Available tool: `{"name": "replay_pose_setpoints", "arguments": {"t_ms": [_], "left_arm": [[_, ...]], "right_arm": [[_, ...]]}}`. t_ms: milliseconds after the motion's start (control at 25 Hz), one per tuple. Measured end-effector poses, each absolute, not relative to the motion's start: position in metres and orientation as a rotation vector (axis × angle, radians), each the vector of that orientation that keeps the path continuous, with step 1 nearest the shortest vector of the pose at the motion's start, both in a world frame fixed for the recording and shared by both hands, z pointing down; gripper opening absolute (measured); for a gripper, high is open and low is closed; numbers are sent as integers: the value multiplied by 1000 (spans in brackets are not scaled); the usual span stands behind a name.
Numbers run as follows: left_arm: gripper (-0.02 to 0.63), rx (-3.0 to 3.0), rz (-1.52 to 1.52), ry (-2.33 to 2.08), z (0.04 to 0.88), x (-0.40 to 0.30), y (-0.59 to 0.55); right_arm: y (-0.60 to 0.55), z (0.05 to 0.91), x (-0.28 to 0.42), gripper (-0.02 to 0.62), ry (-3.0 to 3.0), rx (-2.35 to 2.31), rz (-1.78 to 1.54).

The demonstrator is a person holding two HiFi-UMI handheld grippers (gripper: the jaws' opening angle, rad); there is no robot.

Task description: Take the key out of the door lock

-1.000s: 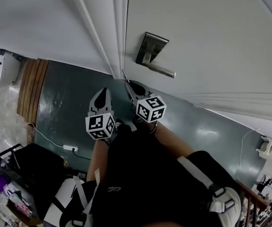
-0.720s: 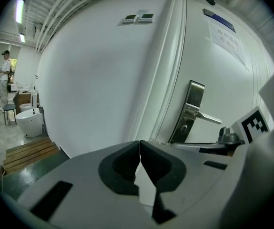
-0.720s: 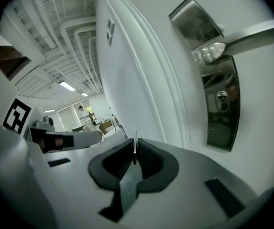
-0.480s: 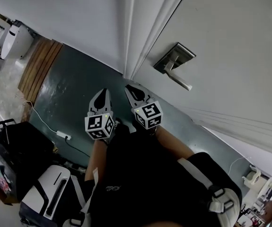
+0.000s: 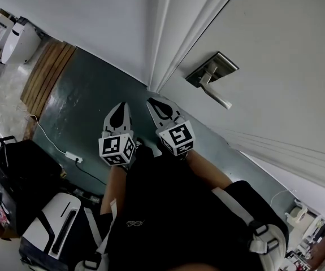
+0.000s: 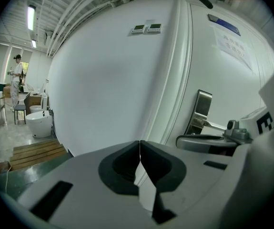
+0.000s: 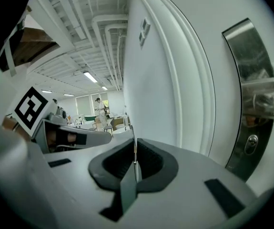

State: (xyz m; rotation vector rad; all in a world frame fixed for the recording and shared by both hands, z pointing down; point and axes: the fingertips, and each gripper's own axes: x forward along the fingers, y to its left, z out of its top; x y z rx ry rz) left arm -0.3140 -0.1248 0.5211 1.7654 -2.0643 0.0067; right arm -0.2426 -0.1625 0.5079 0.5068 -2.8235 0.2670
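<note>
My left gripper [image 5: 122, 105] and right gripper [image 5: 150, 100] sit further off the door handle [image 5: 213, 86] now, both jaws pressed together. Keyhole [image 7: 251, 142] looks bare, so I judge the key is out.

place: large lab-like hall | cues: exposed ceiling pipes [image 7: 109, 32], strip light [image 6: 30, 17], white bath fixture [image 6: 40, 123], wooden platform [image 5: 46, 81]

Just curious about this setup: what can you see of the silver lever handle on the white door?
The silver metal lever handle sits on a tall rectangular plate on the white door. Its slim lever sticks out sideways; nothing touches it. Low in the plate is a round keyhole with no key showing.
</note>
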Motion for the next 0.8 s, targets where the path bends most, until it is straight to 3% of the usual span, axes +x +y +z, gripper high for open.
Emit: {"name": "replay_pose_setpoints", "arguments": {"t_ms": [800], "left_arm": [[23,1917,-114,-2180,424,-320,-137]], "right_arm": [[-175,406,-254,28,-2956,604,-137]]}}
